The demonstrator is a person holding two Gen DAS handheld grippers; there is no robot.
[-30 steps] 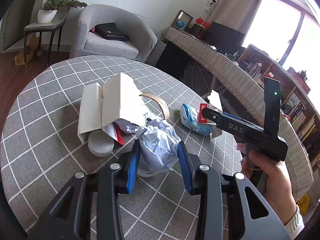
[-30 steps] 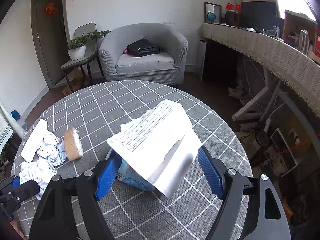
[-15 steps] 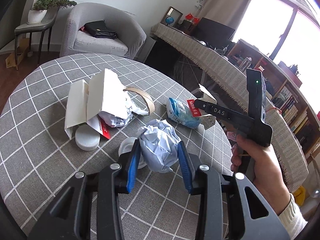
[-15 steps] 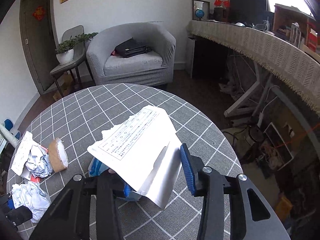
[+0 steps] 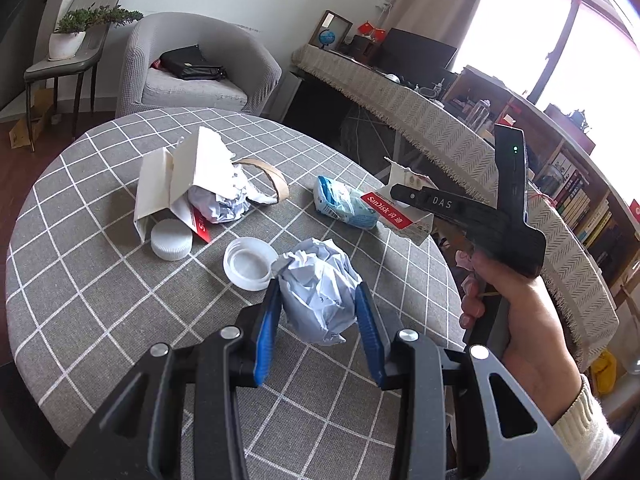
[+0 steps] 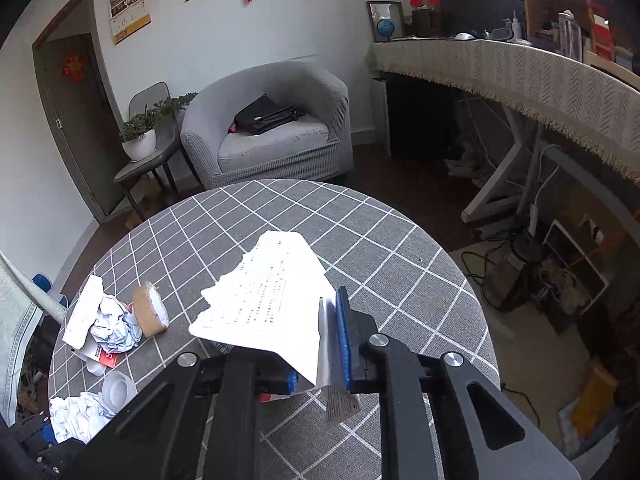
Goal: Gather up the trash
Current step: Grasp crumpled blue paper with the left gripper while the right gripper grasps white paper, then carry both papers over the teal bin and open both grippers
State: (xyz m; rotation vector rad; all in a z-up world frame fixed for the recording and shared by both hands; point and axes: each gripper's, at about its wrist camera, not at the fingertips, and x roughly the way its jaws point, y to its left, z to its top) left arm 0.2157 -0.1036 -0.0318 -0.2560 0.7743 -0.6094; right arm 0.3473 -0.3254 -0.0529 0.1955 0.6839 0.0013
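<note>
My left gripper (image 5: 318, 316) is shut on a crumpled ball of pale paper (image 5: 320, 292) and holds it above the round grey checked table (image 5: 80, 272). My right gripper (image 6: 316, 344) is shut on a torn white printed card package (image 6: 264, 300), lifted off the table; it shows in the left wrist view (image 5: 404, 208) with its red label, next to a blue-white plastic packet (image 5: 344, 204). The paper ball also shows at the lower left of the right wrist view (image 6: 78, 416).
On the table lie a torn white box with crumpled paper (image 5: 188, 184), a tape roll (image 5: 268, 178), a white cap (image 5: 171, 240) and a clear lid (image 5: 250, 262). A grey armchair (image 5: 192, 72) and a long cloth-covered desk (image 5: 440, 120) stand beyond.
The left gripper has lifted and drawn back with the paper ball, uncovering the clear lid. The right gripper has shut on the white package and raised it off the blue packet.
</note>
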